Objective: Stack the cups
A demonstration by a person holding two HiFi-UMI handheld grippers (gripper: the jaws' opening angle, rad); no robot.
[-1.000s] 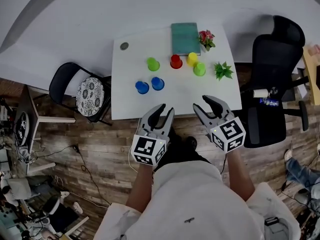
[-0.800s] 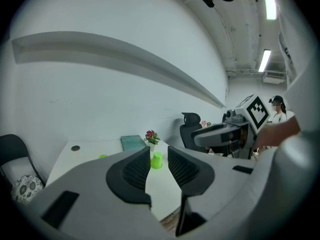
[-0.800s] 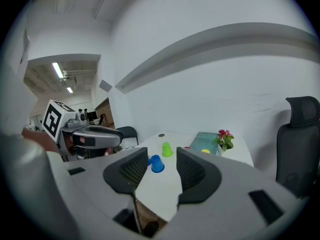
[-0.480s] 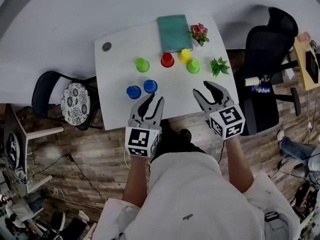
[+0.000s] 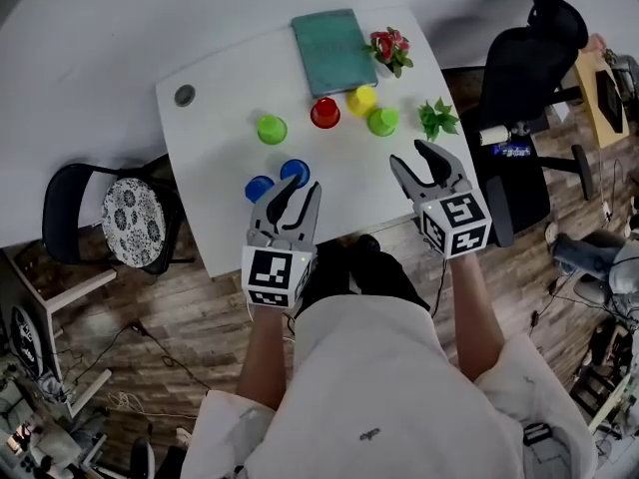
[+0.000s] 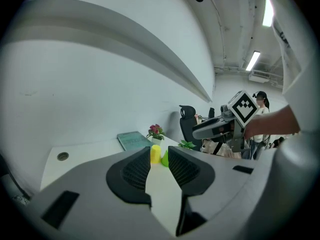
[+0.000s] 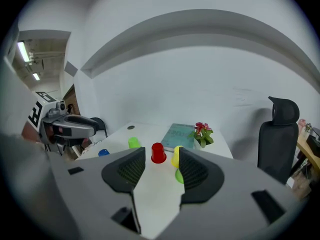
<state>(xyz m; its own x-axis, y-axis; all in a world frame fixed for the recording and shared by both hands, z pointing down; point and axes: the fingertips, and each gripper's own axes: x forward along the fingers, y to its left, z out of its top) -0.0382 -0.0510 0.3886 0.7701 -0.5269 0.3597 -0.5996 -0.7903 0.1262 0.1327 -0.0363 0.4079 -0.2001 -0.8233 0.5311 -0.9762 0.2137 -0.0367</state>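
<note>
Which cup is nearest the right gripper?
The green cup beside the yellow cup, by the plant; the other green cup sits far left. The right gripper, its empty jaws having just opened further, is closest to this one.

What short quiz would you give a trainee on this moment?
1. How many cups stand on the table?
2. True or false: the right tool grips a cup.
3. Fill in: the cups nearest the left tool are ___.
Key: 1. Six. 2. False; its jaws have just been opening, with nothing between them. 3. Blue.
</note>
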